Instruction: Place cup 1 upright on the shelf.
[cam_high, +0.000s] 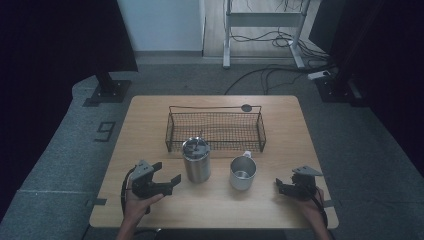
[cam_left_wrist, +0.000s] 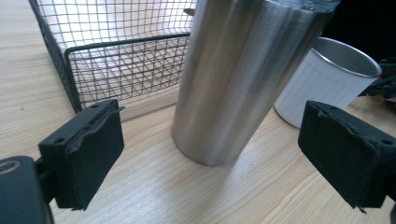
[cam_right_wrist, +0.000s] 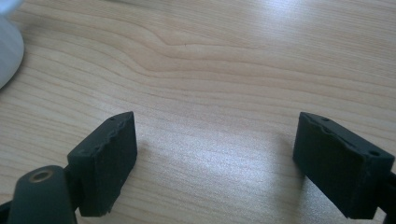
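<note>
Left gripper view: left gripper (cam_left_wrist: 210, 154) jaws wide, nothing between, tumbler (cam_left_wrist: 243, 79) just ahead on the desk (cam_left_wrist: 140, 186).
Grab tip: I'd centre both pads on the tumbler's lower body, squeeze evenly, it looks slippery.
Right gripper (cam_right_wrist: 215, 163): wide, idle over bare wood.
Cup (cam_high: 242, 173): right beside the tumbler, don't bump it.
Basket (cam_high: 215, 131): just behind.

Brushed silver tumbler (cam_left_wrist: 233, 88), white-sided steel-rimmed cup (cam_left_wrist: 327, 79), black wire-mesh basket (cam_left_wrist: 116, 70), pale wood-grain tabletop (cam_right_wrist: 210, 56), matte black tongs (cam_left_wrist: 215, 154)
</note>
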